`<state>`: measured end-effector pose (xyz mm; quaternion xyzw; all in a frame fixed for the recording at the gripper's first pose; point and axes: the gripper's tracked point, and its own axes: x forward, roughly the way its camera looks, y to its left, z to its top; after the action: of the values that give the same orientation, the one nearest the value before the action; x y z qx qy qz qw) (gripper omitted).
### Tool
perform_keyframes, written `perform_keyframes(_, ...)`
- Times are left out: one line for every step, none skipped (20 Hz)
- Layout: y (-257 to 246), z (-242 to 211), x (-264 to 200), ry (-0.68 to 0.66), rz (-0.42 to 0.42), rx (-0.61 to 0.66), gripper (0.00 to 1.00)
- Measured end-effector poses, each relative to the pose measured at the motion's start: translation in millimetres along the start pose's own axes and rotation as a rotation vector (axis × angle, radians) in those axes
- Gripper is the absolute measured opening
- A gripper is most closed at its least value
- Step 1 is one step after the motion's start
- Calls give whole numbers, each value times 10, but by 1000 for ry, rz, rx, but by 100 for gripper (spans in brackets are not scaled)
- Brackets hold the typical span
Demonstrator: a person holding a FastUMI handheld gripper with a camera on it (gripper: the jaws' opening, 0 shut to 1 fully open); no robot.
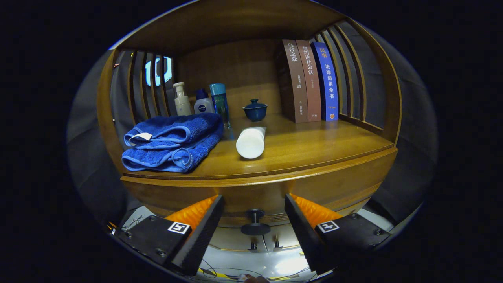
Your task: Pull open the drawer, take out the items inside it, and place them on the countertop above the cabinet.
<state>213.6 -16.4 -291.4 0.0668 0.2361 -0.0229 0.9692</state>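
Gripper [254, 220] fingers spread wide, holding nothing, either side of small dark round drawer knob [255, 224] on glossy wooden cabinet front [334, 184]. On countertop [306, 145] above: folded fluffy blue towel [173, 143], smooth white cylinder tube [251, 142] lying down, bottles, lidded blue cup, 3 upright books.

On the countertop [306, 145] I count three books [310, 80] standing upright together at the upper right, and three bottles [202, 101] grouped at the upper left behind one folded blue towel [173, 143]. There is one small lidded blue cup [255, 109] near the middle and one white tube [250, 141] lying on its side just below it. Lower down, one drawer knob [255, 222] sits between the two spread fingers of the one gripper [254, 232].
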Motion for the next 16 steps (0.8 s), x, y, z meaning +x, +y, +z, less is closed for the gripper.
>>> perform_keyframes(-2,2,-1,2,-2,1,100)
perform_keyframes(4,12,-12,2,-1,4,100)
perform_keyframes(32,45,-30,-1,2,5,100)
perform_keyframes(40,85,-60,-10,0,0,100)
perform_keyframes(65,145,-98,-23,3,-10,100)
perform_keyframes(103,207,-150,-34,7,-23,100)
perform_keyframes(144,292,-221,-46,17,-29,100)
perform_keyframes(195,384,-294,-62,32,-28,100)
perform_keyframes(243,502,-383,-79,44,-25,100)
perform_keyframes(262,649,-481,-104,53,-18,100)
perform_keyframes(305,823,-609,-137,63,-14,100)
perform_keyframes(315,984,-731,-165,69,-12,100)
perform_keyframes(348,1149,-887,-196,75,-17,100)
perform_keyframes(345,1285,-1034,-221,70,-32,100)
perform_keyframes(328,1396,-1179,-243,56,-50,99)
perform_keyframes(323,1491,-1323,-261,45,-65,99)
